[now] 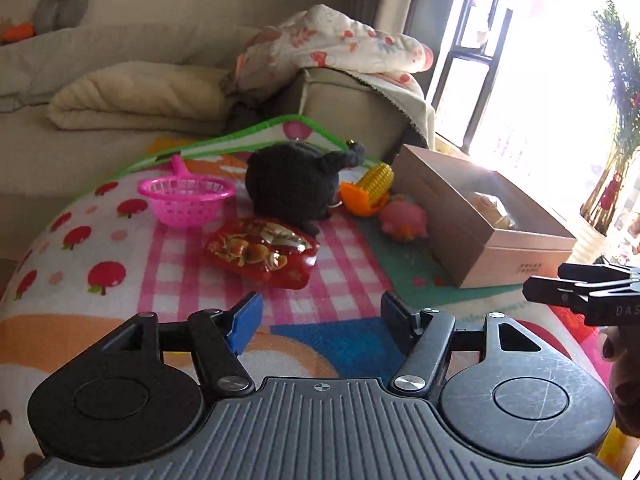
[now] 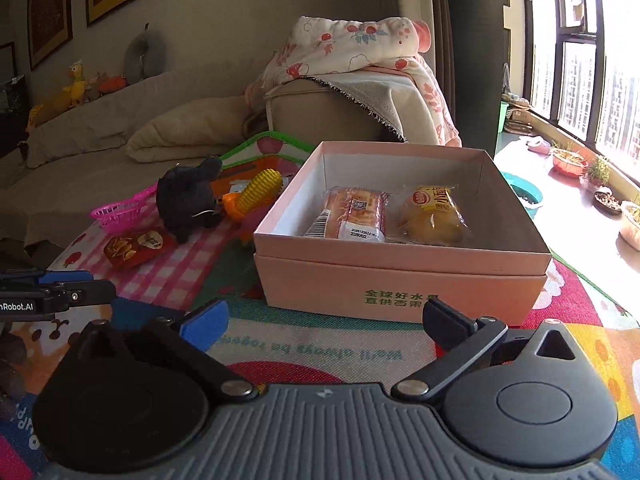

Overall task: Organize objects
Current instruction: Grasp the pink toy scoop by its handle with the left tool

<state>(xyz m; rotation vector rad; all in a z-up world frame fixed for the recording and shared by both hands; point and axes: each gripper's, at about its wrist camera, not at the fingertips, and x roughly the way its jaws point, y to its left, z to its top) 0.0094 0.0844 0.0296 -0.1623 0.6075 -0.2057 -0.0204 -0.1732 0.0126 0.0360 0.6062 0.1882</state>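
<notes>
A pink open box stands on a colourful mat; it holds two wrapped snacks, a bread roll and a yellow cake. The box also shows in the left wrist view. A red snack packet, a black plush toy, a pink basket, a toy corn and a pink pig toy lie left of the box. My left gripper is open and empty, just short of the red packet. My right gripper is open and empty in front of the box.
A beige sofa with a folded blanket and a floral quilt lies behind the mat. A bright window with potted plants on its sill is at the right. The right gripper's side shows in the left wrist view.
</notes>
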